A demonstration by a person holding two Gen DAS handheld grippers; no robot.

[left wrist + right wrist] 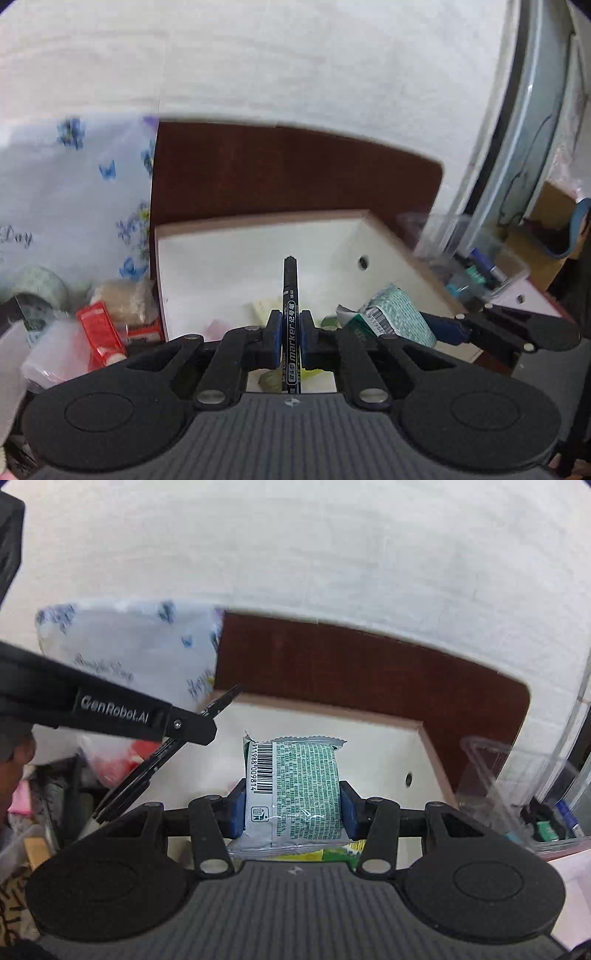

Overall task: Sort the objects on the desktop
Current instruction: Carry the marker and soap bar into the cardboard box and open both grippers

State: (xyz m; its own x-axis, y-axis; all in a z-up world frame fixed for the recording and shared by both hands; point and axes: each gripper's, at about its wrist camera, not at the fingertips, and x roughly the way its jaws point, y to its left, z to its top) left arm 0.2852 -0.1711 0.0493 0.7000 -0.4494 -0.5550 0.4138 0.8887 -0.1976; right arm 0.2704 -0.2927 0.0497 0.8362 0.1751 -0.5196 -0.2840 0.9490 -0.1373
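So both grippers have something in them right now. The left gripper [290, 334] has its blue pads squeezed tight on a black marker [290, 295], which sticks straight out toward 12 o'clock past the fingertips, cap end forward, with "marker" printed along the barrel. The right gripper [295, 810] is clamped on a green and white snack packet [301, 794], pads pressing both sides of it, barcode strip on the left edge facing up.

In the left wrist view the right gripper shows up at about 3 o'clock, with the same packet poking toward the middle, so the two are held pretty close together. In the right wrist view the left gripper's arm cuts in from 9 o'clock, "GenRobot.AI" printed on it.

Both sit over a white open box [229, 254] with a small hole in its right wall; some yellow-green paper bits lie on its floor. Behind it is a dark brown board [288, 170], and at 9 o'clock a white bag with blue butterflies [74, 192]. A red tube [99, 334] lies in the clutter at 8 o'clock. A clear plastic bin [517, 786] with small items is off at 3 o'clock.
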